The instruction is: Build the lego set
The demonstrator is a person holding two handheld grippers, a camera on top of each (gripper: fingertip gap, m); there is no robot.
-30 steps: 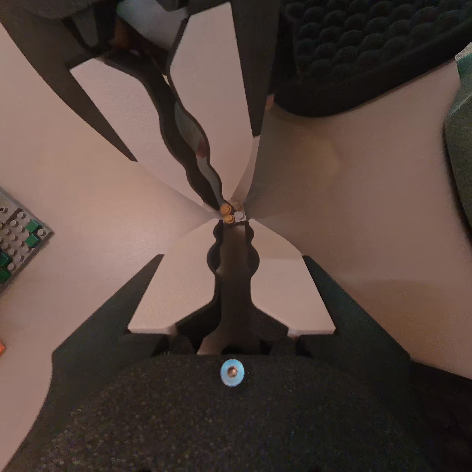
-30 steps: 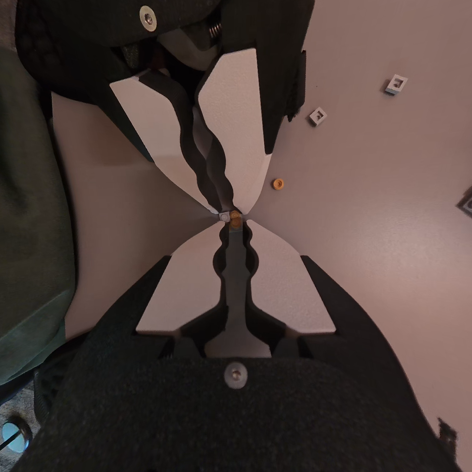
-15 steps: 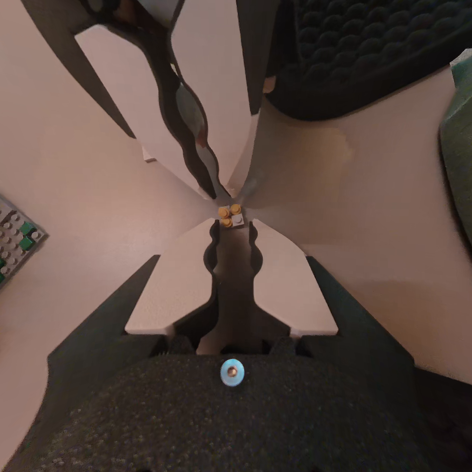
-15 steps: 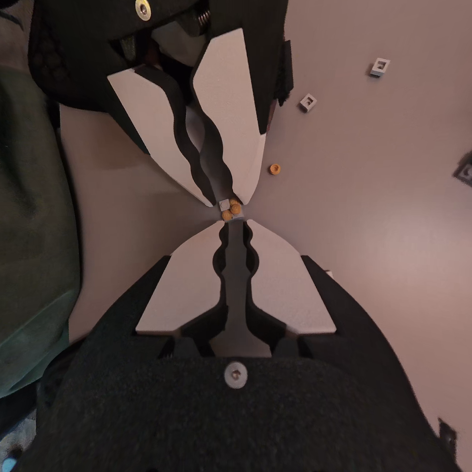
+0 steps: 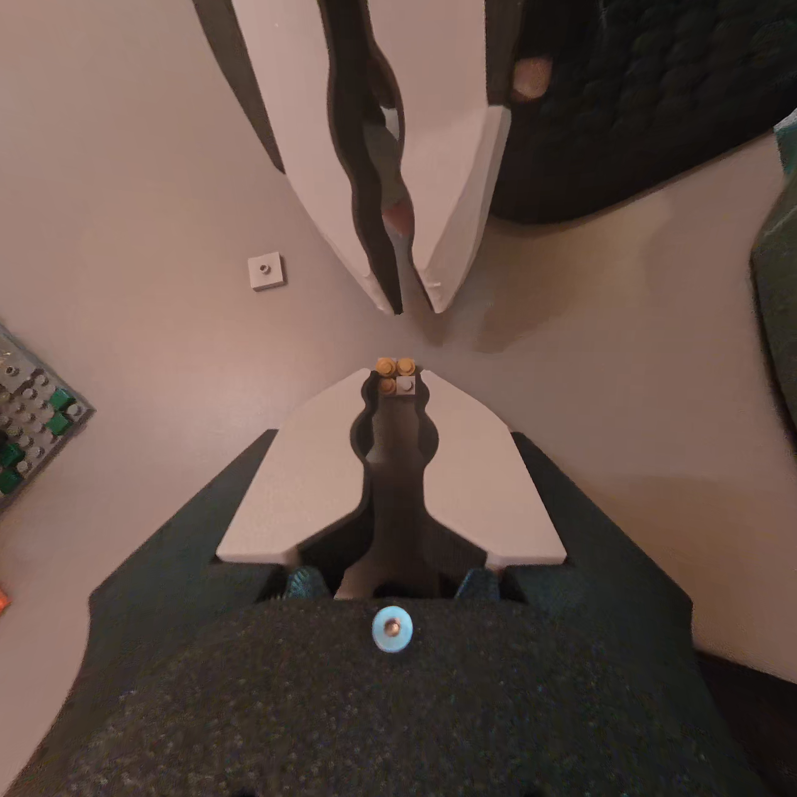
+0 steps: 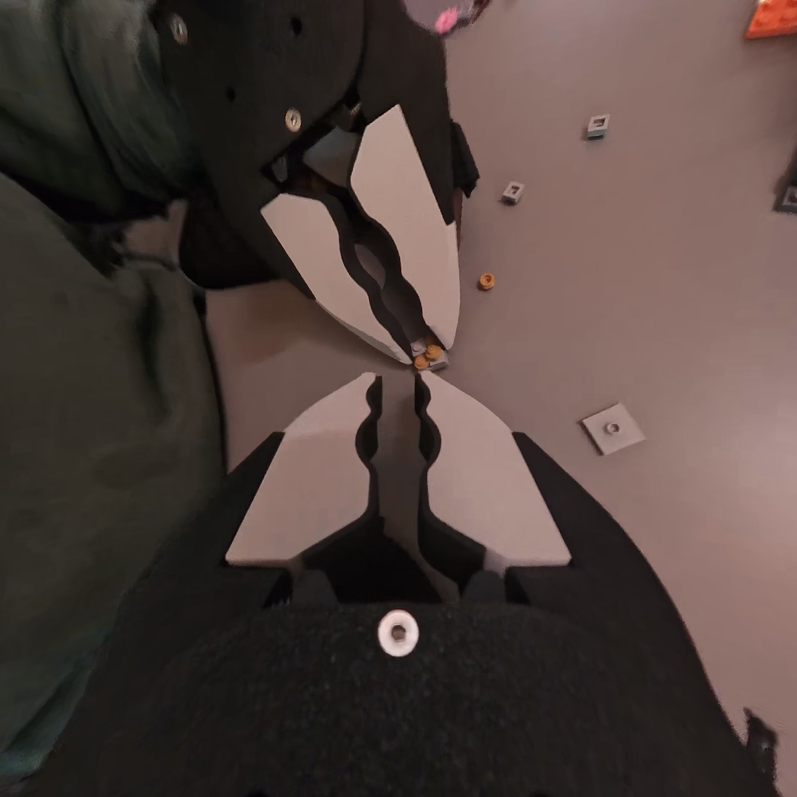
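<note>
- The left gripper (image 5: 396, 381) pinches a small grey plate (image 5: 396, 379) at its fingertips; three tan round studs (image 5: 388, 366) sit on it, one corner bare grey
- The right gripper (image 6: 396, 375) is apart from the plate, its jaws narrowly parted and holding nothing (its tips hang just beyond the plate in the left wrist view)
- On the table (image 6: 647, 302), right of the grippers: a loose tan stud (image 6: 486, 281); a flat grey tile (image 6: 612, 428); two small grey pieces (image 6: 512, 192)
- A grey baseplate (image 5: 30, 414) with green bricks lies far left

A plain pale desk (image 5: 151, 194) fills the background, and dark green fabric (image 6: 86, 388) lies bunched along its left edge in the right wrist view.
</note>
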